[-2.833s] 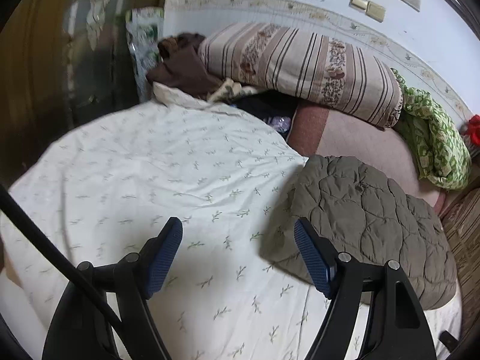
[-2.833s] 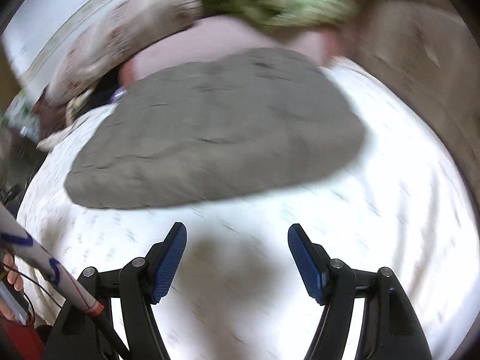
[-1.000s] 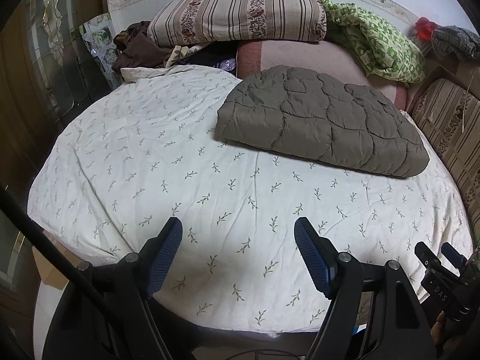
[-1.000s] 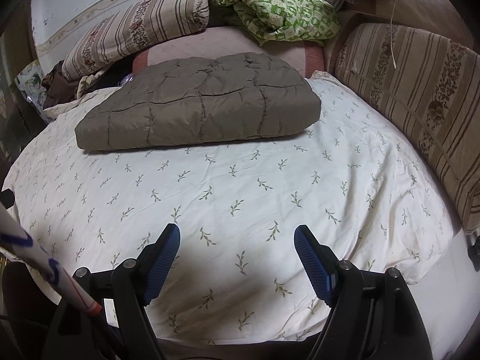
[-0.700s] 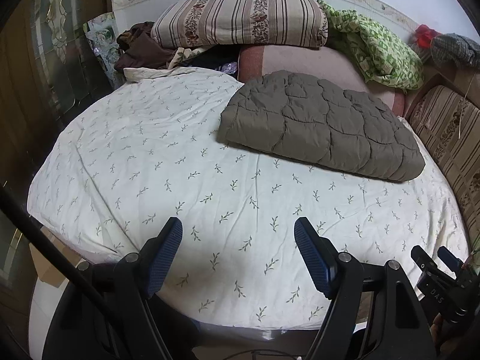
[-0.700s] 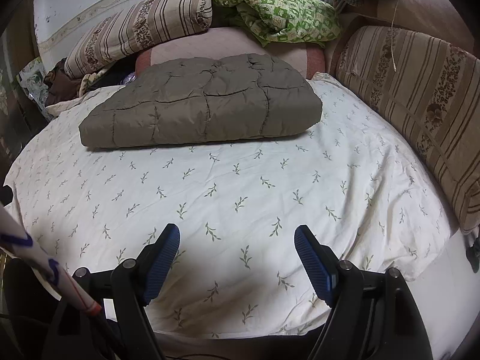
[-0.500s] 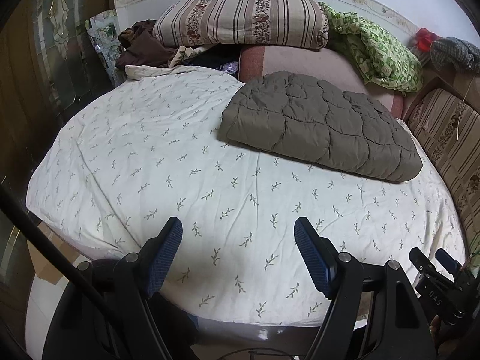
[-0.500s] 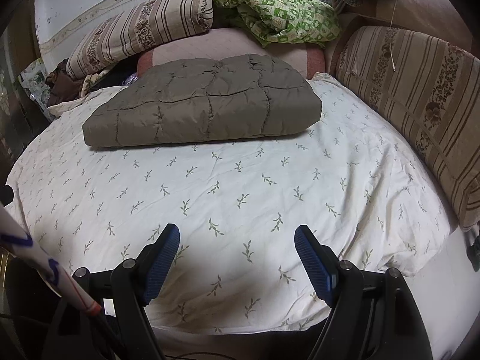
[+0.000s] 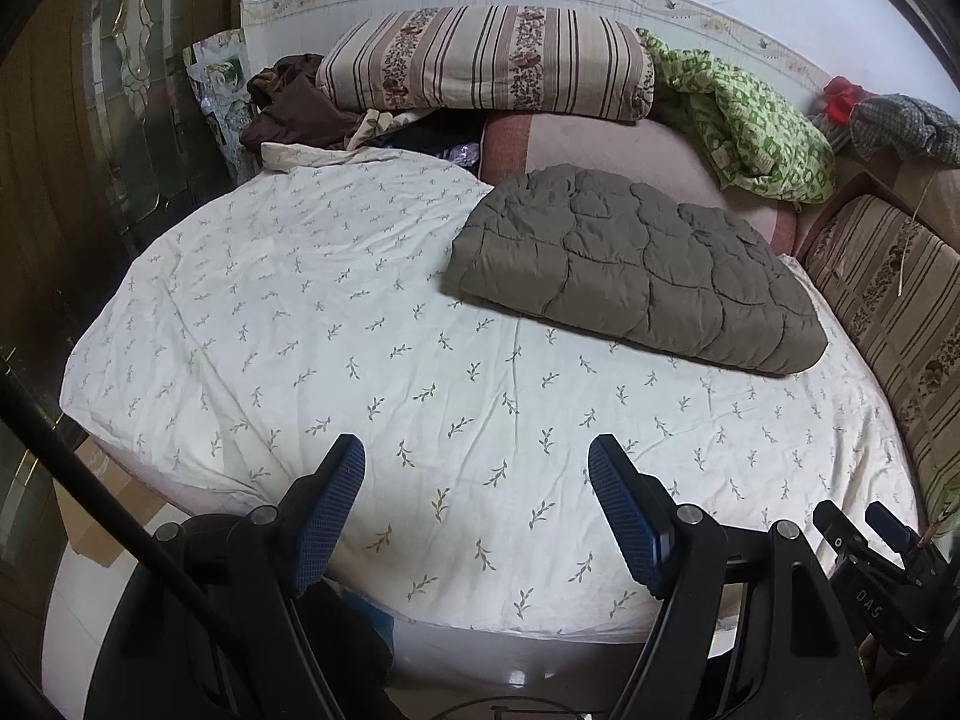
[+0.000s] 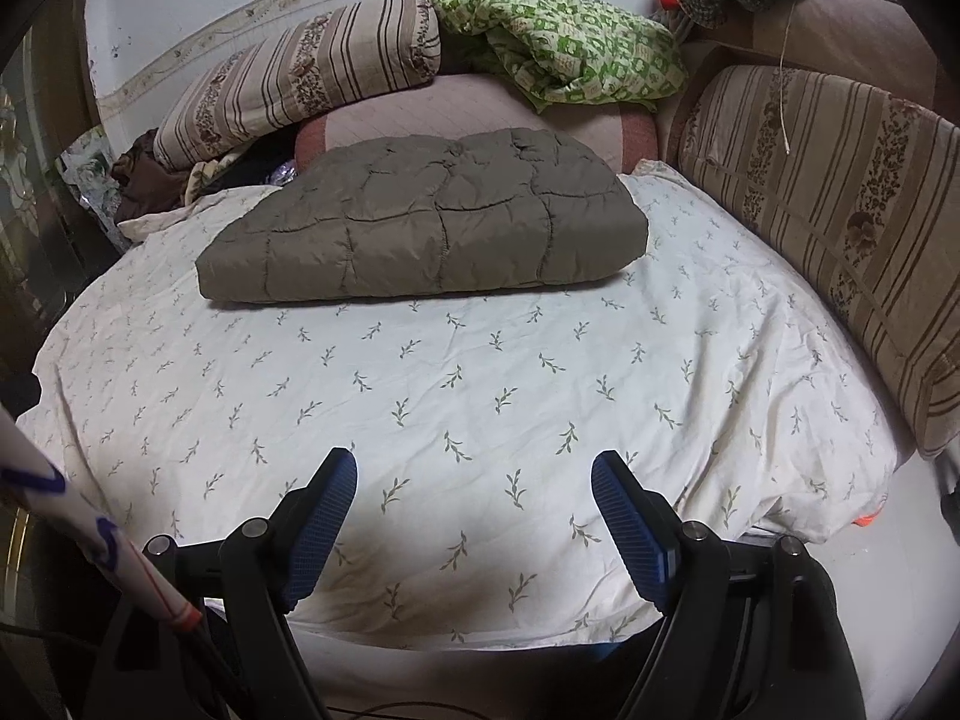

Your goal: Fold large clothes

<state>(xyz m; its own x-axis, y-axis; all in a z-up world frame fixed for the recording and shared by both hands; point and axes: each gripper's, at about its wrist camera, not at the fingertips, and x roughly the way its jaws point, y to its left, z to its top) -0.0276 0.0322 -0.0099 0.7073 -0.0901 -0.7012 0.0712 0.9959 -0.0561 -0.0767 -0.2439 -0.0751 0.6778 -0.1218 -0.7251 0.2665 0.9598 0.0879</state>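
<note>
Both the left tool (image 9: 477, 507) and right tool (image 10: 474, 519) gape, released. Ahead lies the folded quilted jacket (image 10: 426, 231): soft, puffy, light, probably slippery; pinch its near edge.

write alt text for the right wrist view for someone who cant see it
A folded grey-brown quilted coat lies flat at the far side of a bed covered by a white leaf-print sheet. The open, empty right gripper hangs over the sheet's near edge. Behind the coat are a striped pillow and a green patterned blanket; striped cushions line the right side.
</note>
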